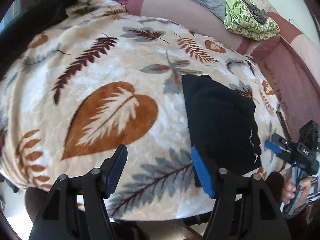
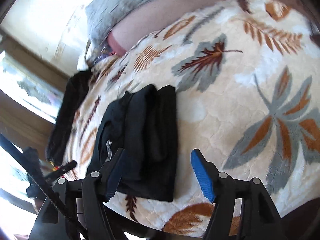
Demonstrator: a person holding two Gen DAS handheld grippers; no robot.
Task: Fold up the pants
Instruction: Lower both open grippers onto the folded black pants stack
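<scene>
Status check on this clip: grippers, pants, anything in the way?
Left gripper open, empty. Right gripper open, empty. Pants folded into a black bundle on the blanket. Another dark garment lies apart, near the edge.

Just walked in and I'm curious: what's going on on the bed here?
A person is folding pants with a handheld gripper in each hand. The black pants lie folded into a compact stack on the leaf-patterned blanket. The left gripper and right gripper both have their jaws open, gripping nothing. Another dark garment lies near the blanket's edge, and a green patterned cloth sits further back.
</scene>
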